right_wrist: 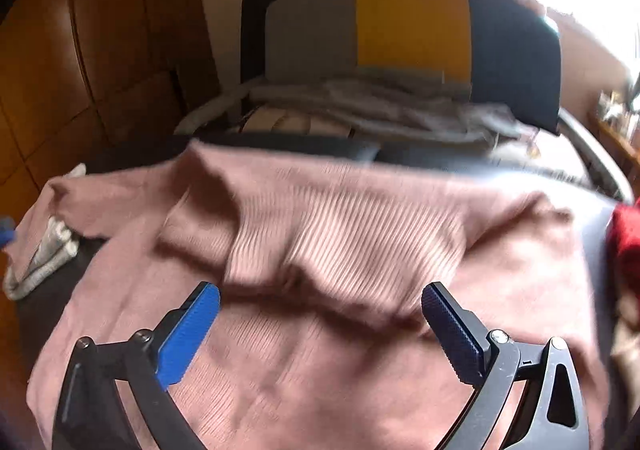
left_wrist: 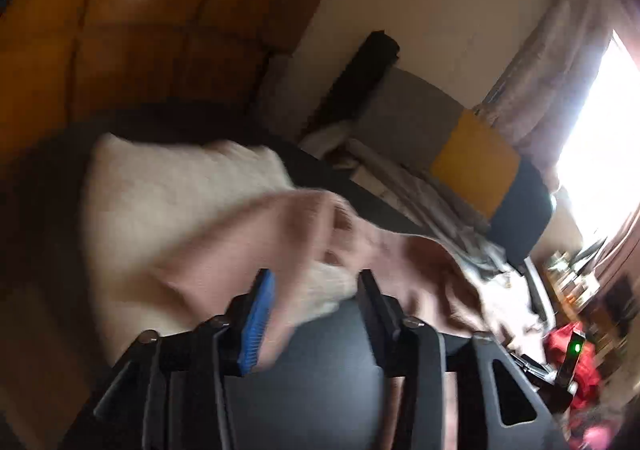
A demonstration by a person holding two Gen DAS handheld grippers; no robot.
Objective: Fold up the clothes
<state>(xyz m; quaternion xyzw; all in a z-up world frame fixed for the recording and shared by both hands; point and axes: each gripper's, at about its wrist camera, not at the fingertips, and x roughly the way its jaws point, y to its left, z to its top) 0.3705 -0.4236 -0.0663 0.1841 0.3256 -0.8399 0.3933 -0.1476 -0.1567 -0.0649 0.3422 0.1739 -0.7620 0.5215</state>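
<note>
Pink sweater [right_wrist: 320, 242] spread whole only in right view

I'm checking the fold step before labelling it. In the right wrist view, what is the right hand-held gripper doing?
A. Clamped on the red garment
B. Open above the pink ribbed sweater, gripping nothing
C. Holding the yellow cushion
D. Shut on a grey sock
B: the right hand-held gripper has its blue pads spread wide apart above the pink ribbed sweater, with no cloth pinched between them.
</note>
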